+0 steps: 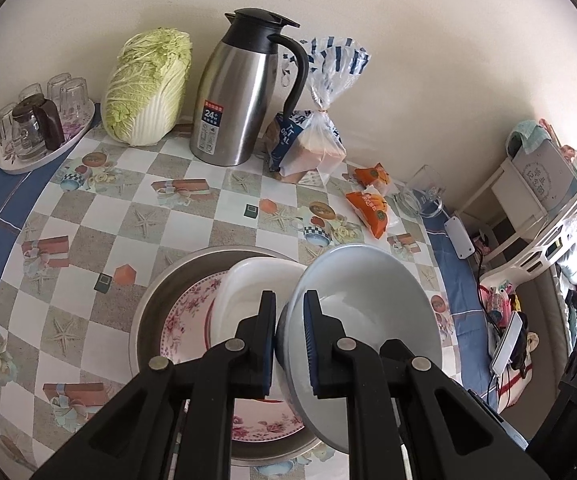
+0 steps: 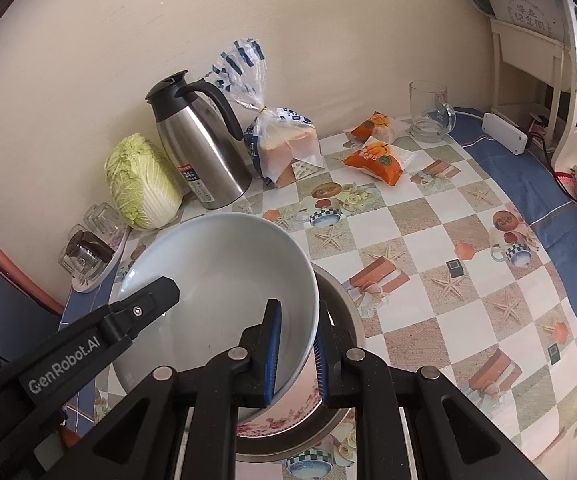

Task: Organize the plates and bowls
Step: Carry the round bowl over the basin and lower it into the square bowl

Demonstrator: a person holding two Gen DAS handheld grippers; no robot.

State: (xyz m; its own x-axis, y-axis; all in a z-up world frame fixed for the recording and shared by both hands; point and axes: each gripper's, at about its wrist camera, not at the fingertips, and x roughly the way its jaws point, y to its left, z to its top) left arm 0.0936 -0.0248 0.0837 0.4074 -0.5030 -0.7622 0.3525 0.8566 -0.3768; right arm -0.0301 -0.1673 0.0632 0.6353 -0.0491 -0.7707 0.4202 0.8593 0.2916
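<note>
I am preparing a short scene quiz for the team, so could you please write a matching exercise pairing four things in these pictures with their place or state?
Things:
1. pale bowl
2. floral plate
3. thermos jug
4. glass mug

Places or states:
A. lying inside the metal basin
B. standing empty by the table's blue border
C. gripped at its rim by both grippers
D. standing between the cabbage and the bread bag

Pairs: 1-C, 2-A, 3-D, 4-B

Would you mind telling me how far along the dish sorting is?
Done: a floral plate and a white dish already sit in the metal basin. In hand: both grippers, left and right, grip the grey bowl above it. Left: setting it down.
</note>
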